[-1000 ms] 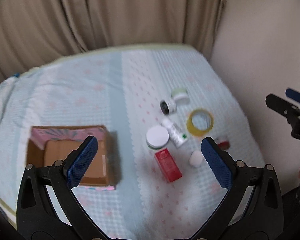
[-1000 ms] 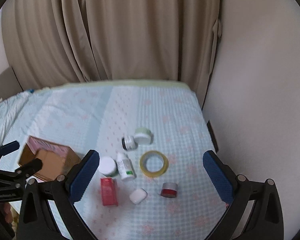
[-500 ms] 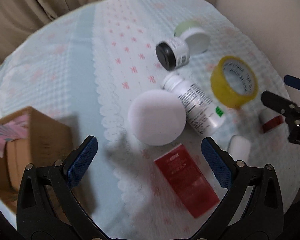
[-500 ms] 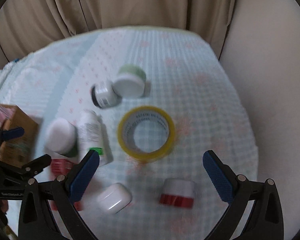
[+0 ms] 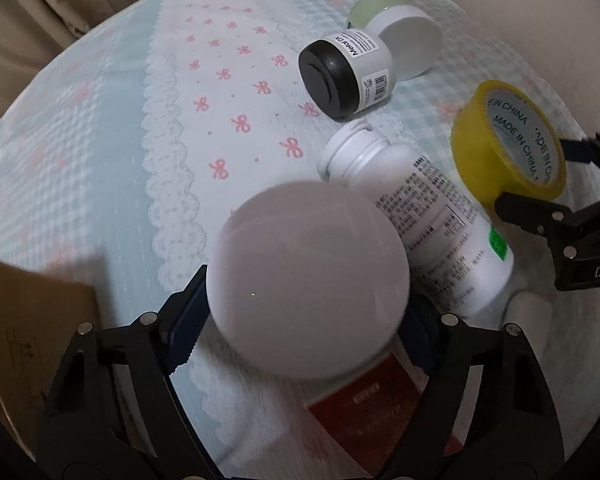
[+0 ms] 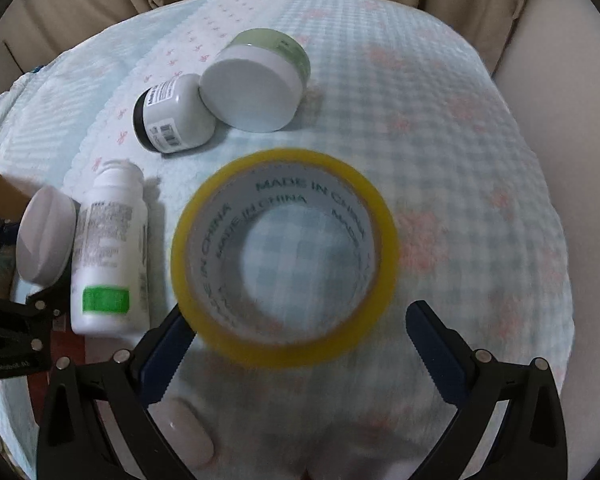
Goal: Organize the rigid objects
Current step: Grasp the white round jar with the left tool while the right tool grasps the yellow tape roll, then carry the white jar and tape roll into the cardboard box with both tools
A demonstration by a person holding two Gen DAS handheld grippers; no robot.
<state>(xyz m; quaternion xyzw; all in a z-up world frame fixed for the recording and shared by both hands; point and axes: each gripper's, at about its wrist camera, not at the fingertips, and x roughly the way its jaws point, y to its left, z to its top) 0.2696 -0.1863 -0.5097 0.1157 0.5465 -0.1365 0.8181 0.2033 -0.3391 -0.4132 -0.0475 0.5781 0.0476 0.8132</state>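
Note:
A white round jar (image 5: pixel 308 280) stands on the checked bedsheet (image 5: pixel 100 160) between the fingers of my left gripper (image 5: pixel 304 320). Its jaws are closing, and both blue pads lie against the jar's sides under the lid's outline. A yellow tape roll (image 6: pixel 284 256) lies flat between the fingers of my right gripper (image 6: pixel 300 340), which stands open. The left pad (image 6: pixel 168 344) touches the roll's edge and the right one is apart from it. The same roll (image 5: pixel 508 140) shows at the right of the left wrist view.
A white bottle (image 5: pixel 428 216) lies beside the jar, with a red box (image 5: pixel 372 412) below it. Farther back are a black-lidded jar (image 5: pixel 344 76) and a green jar (image 6: pixel 256 88). A small white case (image 6: pixel 188 436) lies near the right gripper. A cardboard box (image 5: pixel 28 320) stands left; a wall runs right.
Both grippers have come down close to the bed. The left jaws have narrowed onto the white jar. The tape roll now sits between the right fingers.

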